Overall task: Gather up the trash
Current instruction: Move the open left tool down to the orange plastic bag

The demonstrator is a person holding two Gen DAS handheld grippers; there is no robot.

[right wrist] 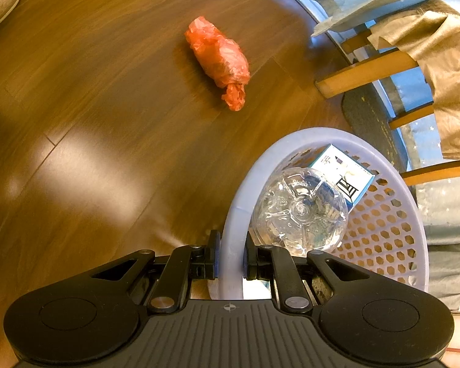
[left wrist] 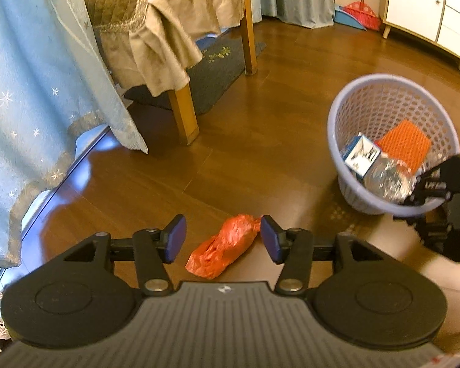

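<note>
The left gripper (left wrist: 224,239) hangs low over the wooden floor (left wrist: 260,141) with its blue-padded fingers spread wide. The crumpled orange plastic bag (left wrist: 222,247) lies on the floor in the gap between them, its twisted end near the right pad; whether that pad touches it cannot be told, and the left pad stands clear of it.

The right gripper (right wrist: 231,259) is pinched on the near rim of the lavender mesh basket (right wrist: 233,214), one finger outside the wall and one inside. In the left wrist view this gripper (left wrist: 426,187) shows as a dark, blurred shape at the basket's (left wrist: 332,128) near right rim.

Inside the basket a clear plastic bottle (right wrist: 297,211) lies with its base toward the right camera, just beyond the inner finger. A white and blue carton (right wrist: 343,171) leans against the far side of the bottle, and an orange netted piece (left wrist: 404,145) lies behind them, seen only from the left wrist.

From the right wrist the orange bag (right wrist: 219,59) lies alone on the floor, well apart from the basket, far and to the left.

Farther out in the left view stand a wooden-legged table (left wrist: 184,113) draped in a tan cloth (left wrist: 168,30), a dark mat (left wrist: 211,70) under it, pale blue starred curtains (left wrist: 30,76) on the left, a white cabinet (left wrist: 429,9) at far right, and a red broom with a blue dustpan (left wrist: 358,15) beside it.
</note>
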